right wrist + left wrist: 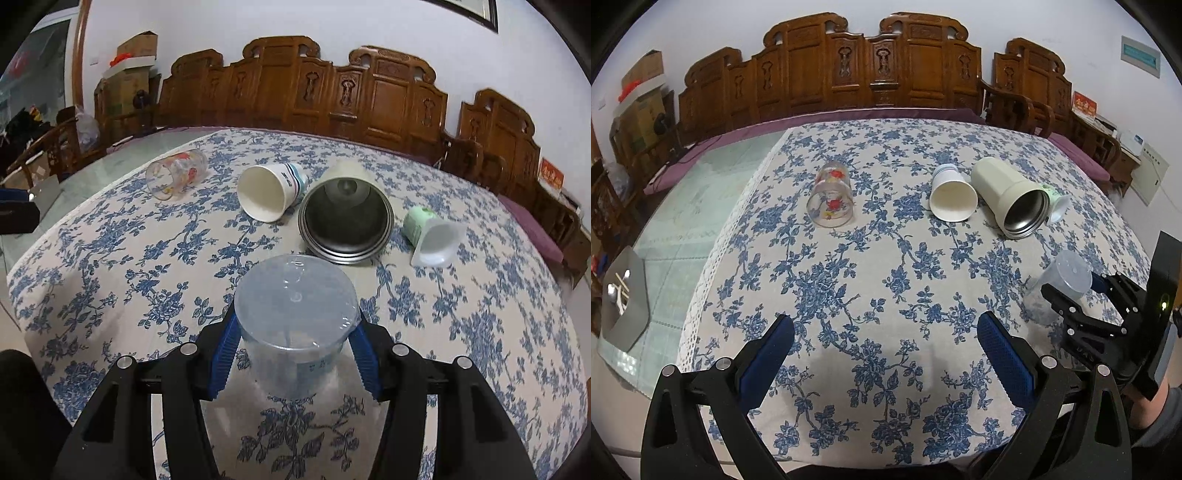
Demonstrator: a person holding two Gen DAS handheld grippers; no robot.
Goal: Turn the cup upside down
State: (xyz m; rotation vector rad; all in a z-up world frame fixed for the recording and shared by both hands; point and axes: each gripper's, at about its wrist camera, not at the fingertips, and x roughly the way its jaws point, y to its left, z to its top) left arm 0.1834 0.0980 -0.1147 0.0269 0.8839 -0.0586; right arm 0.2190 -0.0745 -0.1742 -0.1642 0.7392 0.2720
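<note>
— Where does your left wrist camera look from?
— From low over the near table (pixel 871 258) edge, facing the bench (pixel 827 74).
— And your right one?
— Closer in, same direction (slightly angled left); both share the four tipped cups.

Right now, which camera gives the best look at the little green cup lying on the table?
The right wrist view: the green cup lies in the open on its side, with its mouth toward the camera. In the left wrist view the cream flask hides most of it, so only its rim peeks out.
</note>
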